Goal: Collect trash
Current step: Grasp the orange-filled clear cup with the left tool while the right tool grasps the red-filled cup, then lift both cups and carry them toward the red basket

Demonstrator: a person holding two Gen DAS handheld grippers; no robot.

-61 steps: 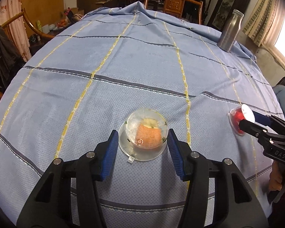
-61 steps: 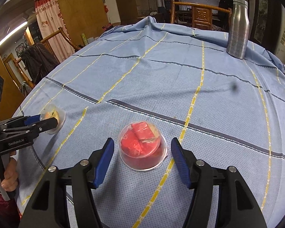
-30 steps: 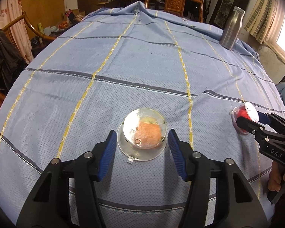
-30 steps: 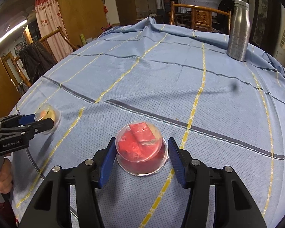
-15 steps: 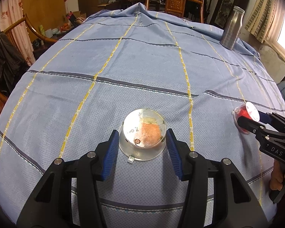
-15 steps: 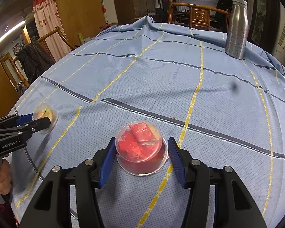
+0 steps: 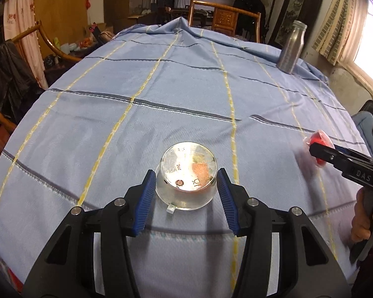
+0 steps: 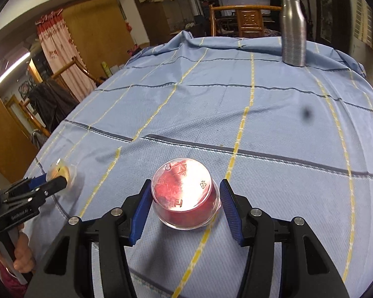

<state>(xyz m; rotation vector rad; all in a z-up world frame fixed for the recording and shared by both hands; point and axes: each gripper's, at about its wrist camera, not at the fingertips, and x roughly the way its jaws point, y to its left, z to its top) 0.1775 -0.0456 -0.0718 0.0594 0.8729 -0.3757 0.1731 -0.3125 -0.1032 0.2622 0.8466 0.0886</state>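
Left gripper (image 7: 185, 190) pinching upturned clear cup (image 7: 186, 178), orange scrap inside, raised off blue worktop (image 7: 186, 87). Right gripper (image 8: 185, 204) pinching upturned cup (image 8: 185, 193) of red trash, tilted. Steel bottle (image 8: 293, 27) far off.

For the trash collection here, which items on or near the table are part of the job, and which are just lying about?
Part of the job:
- clear cup with orange scrap, between the left gripper pads
- clear cup with red scrap, between the right gripper pads

Just lying about:
- steel bottle
- blue tablecloth
- wooden chair
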